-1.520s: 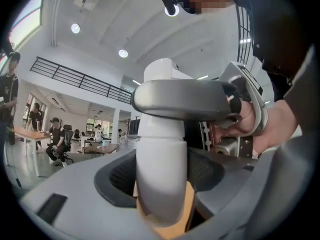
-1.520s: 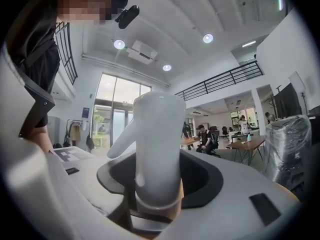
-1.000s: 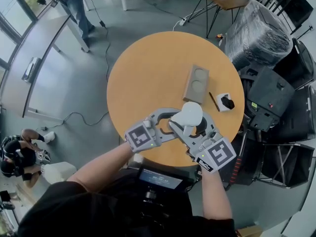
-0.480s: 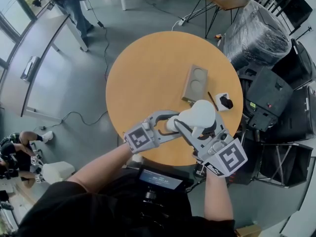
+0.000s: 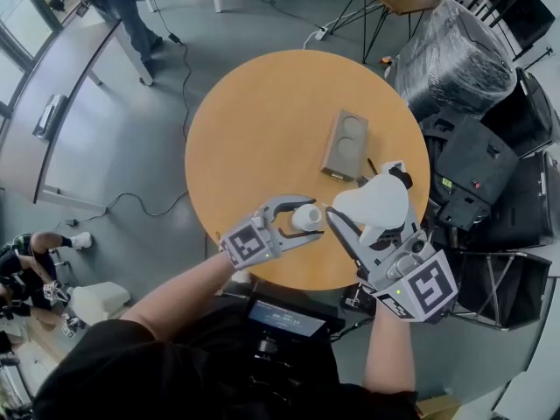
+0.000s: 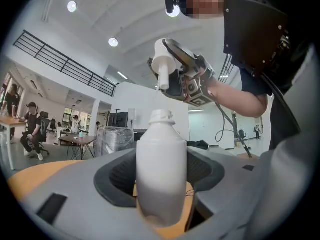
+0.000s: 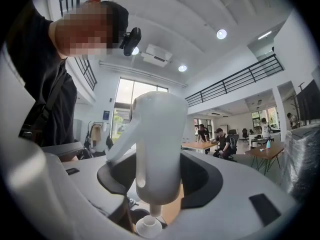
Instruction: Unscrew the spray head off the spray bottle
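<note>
By the table's (image 5: 262,129) near edge, clamps the seemingly light, slick bottle (image 6: 161,164) mid-body in left claw (image 5: 305,220), lifted head (image 7: 157,144) in right claw (image 5: 367,221).

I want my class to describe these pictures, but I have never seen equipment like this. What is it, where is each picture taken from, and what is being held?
No robot here: a person holds a two-jaw gripper in each hand. The overhead picture comes from a camera on the person's head, looking down at a round table. The other two come from cameras riding on the grippers. The left gripper clamps a white bottle upright, neck bare. The right gripper holds the spray head, already off, above the bottle. A block with two round hollows lies on the table.
</note>
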Available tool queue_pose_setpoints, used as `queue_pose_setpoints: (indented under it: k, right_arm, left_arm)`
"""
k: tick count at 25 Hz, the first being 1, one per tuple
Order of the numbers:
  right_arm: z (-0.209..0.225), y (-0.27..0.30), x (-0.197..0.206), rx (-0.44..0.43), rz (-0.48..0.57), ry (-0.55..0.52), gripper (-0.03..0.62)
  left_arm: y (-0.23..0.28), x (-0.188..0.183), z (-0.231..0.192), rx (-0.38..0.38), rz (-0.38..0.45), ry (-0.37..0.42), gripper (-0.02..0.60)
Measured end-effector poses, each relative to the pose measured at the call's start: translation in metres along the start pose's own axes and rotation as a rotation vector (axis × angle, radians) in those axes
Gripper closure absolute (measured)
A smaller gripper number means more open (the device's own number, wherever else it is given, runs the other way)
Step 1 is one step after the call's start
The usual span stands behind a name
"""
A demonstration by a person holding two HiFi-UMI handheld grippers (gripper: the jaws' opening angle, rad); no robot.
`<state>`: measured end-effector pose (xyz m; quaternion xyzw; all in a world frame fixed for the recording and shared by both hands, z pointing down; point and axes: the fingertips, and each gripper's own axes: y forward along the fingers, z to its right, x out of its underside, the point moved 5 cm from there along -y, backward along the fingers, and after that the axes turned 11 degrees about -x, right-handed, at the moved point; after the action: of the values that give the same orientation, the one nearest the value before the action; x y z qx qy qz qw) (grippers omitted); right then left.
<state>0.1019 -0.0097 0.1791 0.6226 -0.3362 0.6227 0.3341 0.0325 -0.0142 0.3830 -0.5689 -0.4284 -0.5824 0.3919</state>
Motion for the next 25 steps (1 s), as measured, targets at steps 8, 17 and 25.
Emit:
queue_pose_setpoints:
  k: [8,17,25]
  right_arm:
    - [0.01,-0.008,0.008,0.047,-0.041,0.015,0.343]
    - [0.034,-0.012,0.105,0.098,-0.251,0.176,0.344]
    - [0.053,-0.017,0.213,0.104,-0.412,0.34,0.344]
  left_arm:
    - [-0.002,0.024,0.003,-0.008,-0.009,-0.01,0.273]
    - [0.0,0.044,-0.011,-0.043,0.001,-0.052,0.273]
    - [0.009,0.086,-0.026,-0.053,0.003,-0.017,0.273]
